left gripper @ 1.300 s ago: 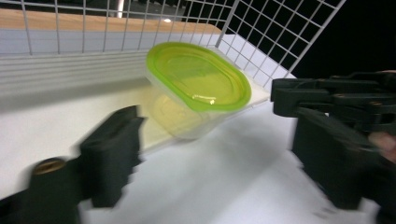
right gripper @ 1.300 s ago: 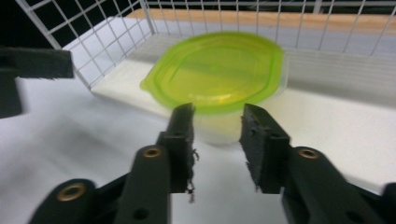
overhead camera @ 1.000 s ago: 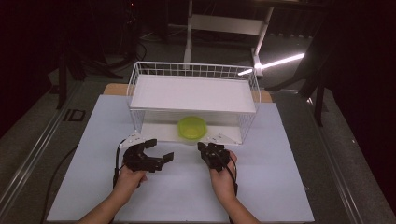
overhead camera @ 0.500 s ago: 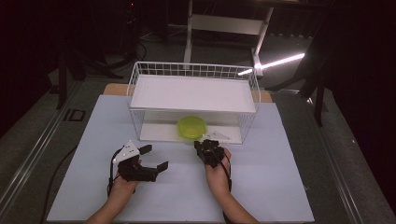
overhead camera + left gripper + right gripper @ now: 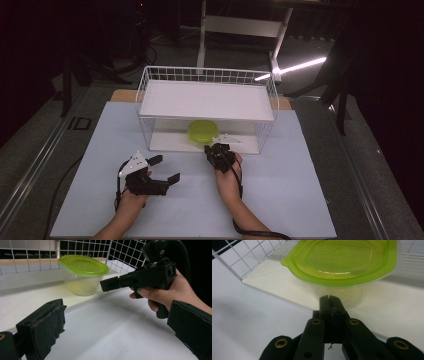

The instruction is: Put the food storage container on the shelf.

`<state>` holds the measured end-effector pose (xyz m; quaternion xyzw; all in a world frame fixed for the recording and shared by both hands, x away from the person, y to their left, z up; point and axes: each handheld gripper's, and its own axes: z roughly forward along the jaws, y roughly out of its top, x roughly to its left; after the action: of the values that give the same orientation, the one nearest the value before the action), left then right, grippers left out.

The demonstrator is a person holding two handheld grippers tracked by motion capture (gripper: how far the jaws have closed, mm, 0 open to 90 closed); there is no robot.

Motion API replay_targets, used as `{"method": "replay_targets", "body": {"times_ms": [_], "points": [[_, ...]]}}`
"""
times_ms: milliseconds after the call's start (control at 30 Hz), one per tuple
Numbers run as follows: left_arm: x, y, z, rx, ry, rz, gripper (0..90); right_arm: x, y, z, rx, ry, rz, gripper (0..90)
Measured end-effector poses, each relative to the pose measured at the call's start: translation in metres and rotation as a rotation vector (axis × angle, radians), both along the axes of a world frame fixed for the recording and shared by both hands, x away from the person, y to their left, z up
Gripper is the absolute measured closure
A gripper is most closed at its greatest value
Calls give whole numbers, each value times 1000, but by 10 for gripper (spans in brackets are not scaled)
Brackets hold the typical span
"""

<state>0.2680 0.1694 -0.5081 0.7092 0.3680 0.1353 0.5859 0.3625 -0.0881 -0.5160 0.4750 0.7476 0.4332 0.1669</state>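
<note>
One round clear tub [image 5: 342, 272], glossy green lid [image 5: 83, 264]

Two black padded jaws of the left gripper [image 5: 120, 332] are seen rising from the bottom corners, set wide apart with nothing between them. Beyond them, a clear container [image 5: 81, 277] with a green lid [image 5: 83, 263] is stood on the white floor of a wire basket [image 5: 120, 255]. To the right, the right gripper [image 5: 107, 284] is held by a hand [image 5: 170, 293] above the white table [image 5: 112, 330], its tip pointed at the container, just beside it
</note>
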Motion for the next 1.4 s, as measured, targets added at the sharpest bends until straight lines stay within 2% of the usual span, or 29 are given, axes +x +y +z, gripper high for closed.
{"method": "replay_targets", "body": {"times_ms": [67,367,600,767,867,1033,1167,1400], "points": [[0,1,0,5,-10,9,23,3,1,0,-2,0,-6,898],[1,3,-1,4,-7,16,23,15,7,-1,-2,8,-24,897],[2,6,-1,-23,-5,19,22,27,12,0,-10,19,-32,897],[3,9,-2,-24,-2,22,23,29,14,1,-12,26,-24,895],[4,9,-3,-27,4,16,23,27,13,-1,-13,26,-18,895],[5,8,-3,-18,0,5,23,14,11,-3,-15,18,-2,894],[5,7,-3,-14,1,0,23,-2,10,-1,-27,-1,40,865],[2,0,0,6,-5,-23,23,-24,2,7,-1,-15,73,779]]}}
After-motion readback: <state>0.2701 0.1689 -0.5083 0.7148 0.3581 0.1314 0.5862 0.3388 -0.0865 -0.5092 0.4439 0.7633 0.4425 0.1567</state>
